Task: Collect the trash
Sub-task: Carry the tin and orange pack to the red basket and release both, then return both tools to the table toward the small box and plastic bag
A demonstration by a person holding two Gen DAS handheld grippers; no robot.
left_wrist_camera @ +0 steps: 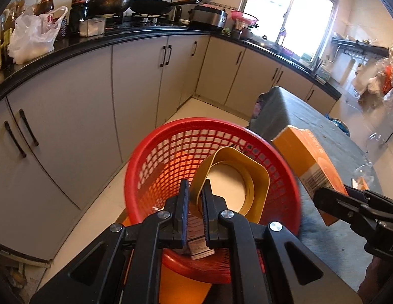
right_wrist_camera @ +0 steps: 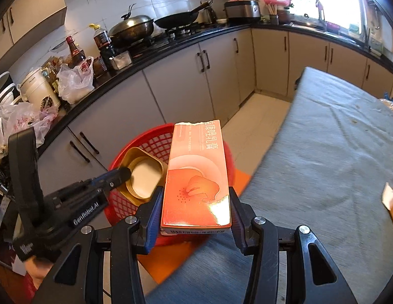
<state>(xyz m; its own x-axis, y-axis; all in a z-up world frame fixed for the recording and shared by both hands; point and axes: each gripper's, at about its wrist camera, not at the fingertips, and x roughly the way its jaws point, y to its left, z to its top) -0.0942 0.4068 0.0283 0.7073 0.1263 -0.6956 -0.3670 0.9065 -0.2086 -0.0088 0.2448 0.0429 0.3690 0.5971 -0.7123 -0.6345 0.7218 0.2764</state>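
Left gripper (left_wrist_camera: 195, 197) clamped on gold tray (left_wrist_camera: 232, 177) rim, right gripper (right_wrist_camera: 195, 202) gripping orange carton (right_wrist_camera: 196, 177); release both squarely over red basket (left_wrist_camera: 171, 141)

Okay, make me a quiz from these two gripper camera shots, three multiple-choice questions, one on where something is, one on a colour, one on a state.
1. Where is the gold tray that the left gripper pinches?
A. Over the red basket
B. On the stove
C. On the floor tiles

2. What colour is the mesh basket?
A. Blue
B. Red
C. White

3. How does the right gripper stand?
A. Wide open and empty
B. Shut on a plastic bag
C. Closed on the orange box

Answers:
1 A, the tray's wall sits between the left pads with the basket rim all around it.
2 B, the rim and lattice are red in both views.
3 C, both blue pads press on the box's long sides.
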